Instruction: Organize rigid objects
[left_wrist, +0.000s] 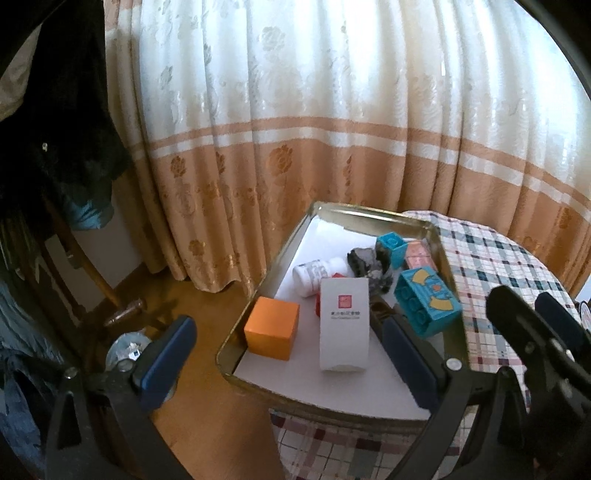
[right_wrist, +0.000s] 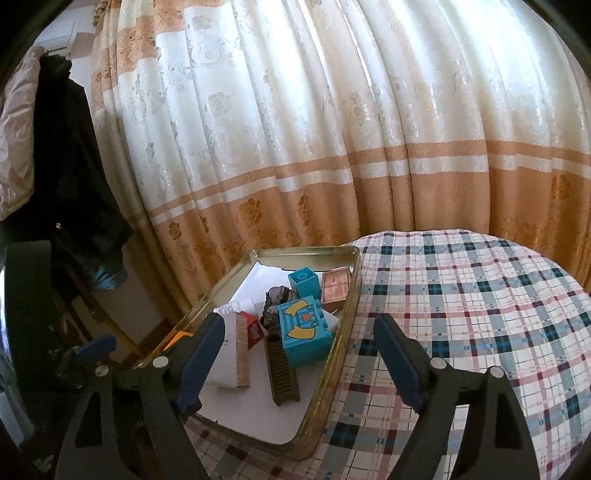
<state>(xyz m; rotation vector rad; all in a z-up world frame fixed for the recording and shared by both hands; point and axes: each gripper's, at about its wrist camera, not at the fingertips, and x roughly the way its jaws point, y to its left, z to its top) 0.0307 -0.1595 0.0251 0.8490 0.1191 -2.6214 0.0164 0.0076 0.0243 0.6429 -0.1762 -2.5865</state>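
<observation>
Two handheld grippers, alike in build: left gripper (left_wrist: 291, 354) and right gripper (right_wrist: 301, 363) of black plastic frames with triangular cut-outs, flat dark-blue fingers (right_wrist: 201, 360), and round silver screws (left_wrist: 453, 364) at the finger bases.

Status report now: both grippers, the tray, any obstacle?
Left gripper open, empty. Right gripper open, empty, above tray edge. Metal tray holds orange cube, white box, blue blocks. Nothing in the way.
</observation>
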